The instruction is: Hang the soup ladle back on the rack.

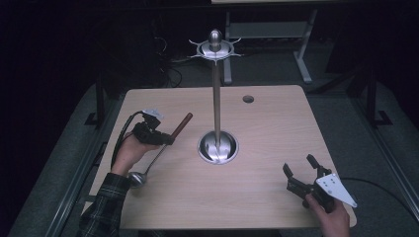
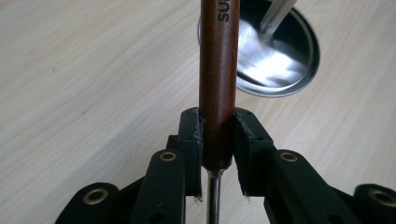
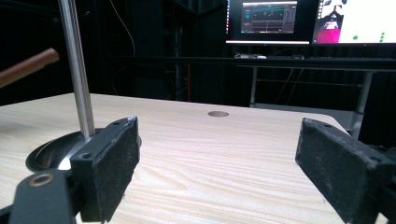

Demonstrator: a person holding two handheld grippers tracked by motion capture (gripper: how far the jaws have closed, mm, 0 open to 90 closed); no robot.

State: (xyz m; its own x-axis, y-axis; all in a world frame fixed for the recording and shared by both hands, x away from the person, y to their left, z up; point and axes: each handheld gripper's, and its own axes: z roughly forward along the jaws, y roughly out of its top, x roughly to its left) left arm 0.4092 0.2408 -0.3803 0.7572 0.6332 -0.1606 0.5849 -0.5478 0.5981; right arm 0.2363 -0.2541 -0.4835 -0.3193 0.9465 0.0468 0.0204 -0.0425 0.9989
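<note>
A ladle with a brown wooden handle (image 1: pixel 181 126) and a steel bowl (image 1: pixel 137 179) hangs tilted over the table's left side. My left gripper (image 1: pixel 165 139) is shut on that handle. In the left gripper view the pads press the handle (image 2: pixel 218 84) from both sides, just above its thin metal shaft (image 2: pixel 214 196). A steel stand rises mid-table: a round base (image 1: pixel 218 147), a tall pole (image 1: pixel 216 98) and a hooked crown (image 1: pixel 215 48). My right gripper (image 1: pixel 300 170) stands open near the front right corner, nothing between its pads (image 3: pixel 109 163), aimed at the pole (image 3: pixel 77 70).
The light wooden table (image 1: pixel 267 133) has a round cable hole (image 1: pixel 248 98) at the back right. Beyond the table stand desk legs (image 1: pixel 302 59) and, in the right gripper view, lit monitors (image 3: pixel 308 21). The handle tip (image 3: pixel 28 66) shows left of the pole there.
</note>
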